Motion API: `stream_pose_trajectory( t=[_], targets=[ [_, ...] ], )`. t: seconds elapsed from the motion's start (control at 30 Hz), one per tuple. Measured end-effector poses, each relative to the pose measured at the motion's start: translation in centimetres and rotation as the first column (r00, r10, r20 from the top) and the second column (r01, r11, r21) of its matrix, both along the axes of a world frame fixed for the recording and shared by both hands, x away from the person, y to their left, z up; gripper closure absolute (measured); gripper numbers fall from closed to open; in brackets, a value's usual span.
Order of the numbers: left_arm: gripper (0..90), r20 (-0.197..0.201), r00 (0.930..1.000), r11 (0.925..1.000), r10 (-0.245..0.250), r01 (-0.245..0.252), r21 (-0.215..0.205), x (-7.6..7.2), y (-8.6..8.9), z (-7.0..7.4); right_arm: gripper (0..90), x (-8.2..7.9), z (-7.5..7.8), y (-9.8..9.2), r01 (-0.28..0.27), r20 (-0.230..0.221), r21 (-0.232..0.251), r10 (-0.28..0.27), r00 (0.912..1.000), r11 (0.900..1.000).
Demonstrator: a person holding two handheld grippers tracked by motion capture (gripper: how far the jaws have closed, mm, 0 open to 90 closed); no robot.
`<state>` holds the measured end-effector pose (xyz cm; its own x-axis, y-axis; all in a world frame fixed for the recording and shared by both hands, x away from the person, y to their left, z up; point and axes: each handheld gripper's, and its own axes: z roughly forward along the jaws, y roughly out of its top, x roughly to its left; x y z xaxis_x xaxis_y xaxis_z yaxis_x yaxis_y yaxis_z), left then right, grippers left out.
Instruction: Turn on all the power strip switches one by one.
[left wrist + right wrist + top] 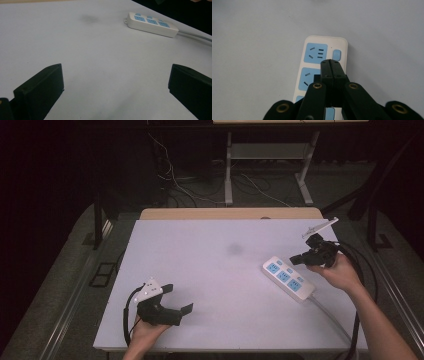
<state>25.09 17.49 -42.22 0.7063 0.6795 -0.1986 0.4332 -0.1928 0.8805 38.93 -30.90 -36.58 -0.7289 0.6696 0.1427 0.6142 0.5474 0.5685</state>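
A white power strip (289, 278) with blue sockets and small blue switches lies on the right side of the white table (210, 270), its grey cord running toward the near right corner. My right gripper (295, 260) hovers just above the strip's far end, jaws pressed together with nothing between them; in the right gripper view its tips (330, 62) hang over the strip (322, 65) beside a blue switch (336, 55). My left gripper (177, 300) rests near the front left, jaws spread wide and empty. From the left gripper view the strip (151, 24) lies far ahead to the right.
A faint grey smudge (234, 249) marks the tabletop's middle. Behind the table stand a wooden edge (230, 213), desk legs and loose cables on the dark floor. A thick black cable (357, 270) loops from my right gripper off the table's right side.
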Motion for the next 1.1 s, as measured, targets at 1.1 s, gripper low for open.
stream_pose_trajectory(
  t=[1.1],
  targets=[
    [0.0, -0.001, 1.0000, 1.0000, -0.004, 0.004, -0.002, 0.0, 0.0, 0.0, 90.0, 1.8, -2.8, -0.2, -0.015, -0.092, -0.040, 0.012, 0.9957, 0.999]
  ],
)
